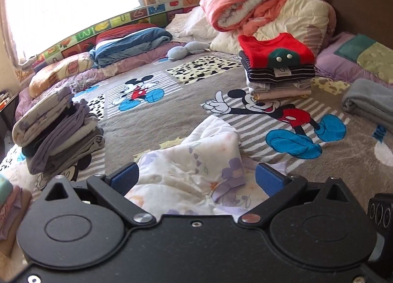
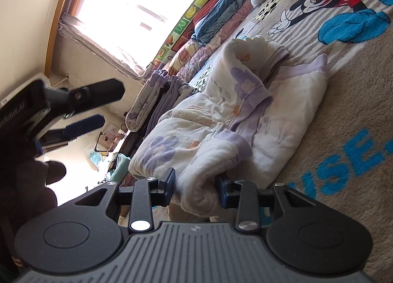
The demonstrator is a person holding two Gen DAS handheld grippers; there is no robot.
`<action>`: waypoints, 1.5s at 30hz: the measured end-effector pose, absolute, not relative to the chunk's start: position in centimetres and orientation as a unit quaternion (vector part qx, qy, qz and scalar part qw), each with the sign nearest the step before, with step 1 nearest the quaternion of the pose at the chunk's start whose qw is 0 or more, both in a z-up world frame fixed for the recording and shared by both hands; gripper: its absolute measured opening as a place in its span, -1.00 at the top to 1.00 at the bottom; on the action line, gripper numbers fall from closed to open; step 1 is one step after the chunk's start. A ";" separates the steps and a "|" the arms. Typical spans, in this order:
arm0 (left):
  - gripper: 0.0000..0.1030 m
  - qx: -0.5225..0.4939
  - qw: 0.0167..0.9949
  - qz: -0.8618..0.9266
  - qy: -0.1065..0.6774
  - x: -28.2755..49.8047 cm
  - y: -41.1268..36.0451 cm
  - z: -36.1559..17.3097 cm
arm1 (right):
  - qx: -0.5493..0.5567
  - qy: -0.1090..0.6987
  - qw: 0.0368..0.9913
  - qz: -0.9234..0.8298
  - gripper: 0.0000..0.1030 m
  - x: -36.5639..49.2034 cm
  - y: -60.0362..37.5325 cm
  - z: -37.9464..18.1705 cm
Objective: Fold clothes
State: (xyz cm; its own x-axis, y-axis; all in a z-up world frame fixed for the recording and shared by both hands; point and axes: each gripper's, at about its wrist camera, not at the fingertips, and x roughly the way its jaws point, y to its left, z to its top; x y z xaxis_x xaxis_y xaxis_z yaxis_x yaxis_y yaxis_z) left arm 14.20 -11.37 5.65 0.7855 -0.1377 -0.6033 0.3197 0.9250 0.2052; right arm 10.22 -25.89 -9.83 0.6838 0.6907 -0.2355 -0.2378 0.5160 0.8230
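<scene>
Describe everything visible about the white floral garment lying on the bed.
The white floral garment is soft, quilted-looking cloth printed with lilac flowers and small orange ones, edged in lilac trim. It lies crumpled and partly folded on the grey cartoon blanket. The right tongs pinch a rolled edge of it. The left tongs stand wide open above it, gripping nothing.

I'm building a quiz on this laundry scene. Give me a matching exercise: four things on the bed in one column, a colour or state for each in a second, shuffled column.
Things:
1. top garment of the far stack
2. floral garment
3. rolled towel
4. left tongs

States:
A. grey
B. gripped by the right tongs
C. open, pads clear of cloth
D. red

Pairs: 1-D, 2-B, 3-A, 4-C
</scene>
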 end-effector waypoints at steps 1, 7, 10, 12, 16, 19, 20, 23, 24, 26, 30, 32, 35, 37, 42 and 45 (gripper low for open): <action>-0.99 0.156 0.928 -0.130 0.311 14.9 -12.2 5.6 | 0.397 0.280 0.827 0.282 0.27 10.2 -25.7 -9.7; -0.85 0.174 0.907 -0.134 0.358 18.8 -15.6 4.0 | 0.366 0.280 0.841 0.283 0.24 9.9 -24.5 -9.5; -0.61 0.165 0.896 -0.129 0.391 20.8 -16.4 2.8 | 0.357 0.284 0.844 0.280 0.05 9.9 -24.1 -9.6; -0.49 0.155 0.892 -0.119 0.408 22.1 -16.7 2.0 | 0.360 0.286 0.843 0.281 0.05 10.0 -24.1 -9.7; -0.03 0.157 0.885 -0.088 0.429 24.3 -17.2 0.4 | 0.358 0.282 0.844 0.283 0.05 9.9 -24.1 -9.6; 0.49 0.142 0.883 -0.067 0.442 25.3 -16.8 -0.5 | 0.350 0.279 0.846 0.289 0.06 9.9 -24.0 -9.4; 0.62 0.133 0.885 -0.064 0.442 25.5 -16.4 -0.5 | 0.346 0.278 0.848 0.291 0.09 9.9 -23.9 -9.3; 0.80 0.110 0.891 -0.056 0.437 25.5 -15.4 -0.1 | 0.337 0.273 0.851 0.295 0.23 9.9 -23.9 -9.2; 0.81 0.106 0.895 -0.054 0.431 25.1 -15.0 0.3 | 0.335 0.273 0.852 0.295 0.27 9.9 -23.9 -9.2; 0.82 0.092 0.904 -0.054 0.413 24.7 -14.2 1.6 | 0.333 0.271 0.854 0.295 0.33 9.8 -24.0 -9.1; 0.83 0.057 0.922 -0.056 0.378 23.1 -11.5 5.0 | 0.324 0.261 0.861 0.294 0.42 9.4 -24.1 -9.0; 0.83 0.036 0.929 -0.061 0.362 22.2 -10.2 6.7 | 0.318 0.252 0.865 0.296 0.46 9.0 -23.9 -8.7; 0.84 0.011 0.940 -0.068 0.334 20.6 -8.5 9.4 | 0.307 0.235 0.872 0.300 0.51 8.5 -24.0 -8.1; 0.84 -0.007 0.945 -0.073 0.318 19.5 -7.5 11.1 | 0.299 0.220 0.879 0.300 0.54 8.0 -24.1 -7.5; 0.85 -0.045 0.955 -0.086 0.279 16.6 -5.6 15.1 | 0.281 0.175 0.895 0.299 0.61 7.0 -24.9 -5.5; 0.85 -0.070 0.959 -0.096 0.256 14.7 -4.5 17.2 | 0.271 0.148 0.902 0.301 0.65 6.4 -25.8 -4.3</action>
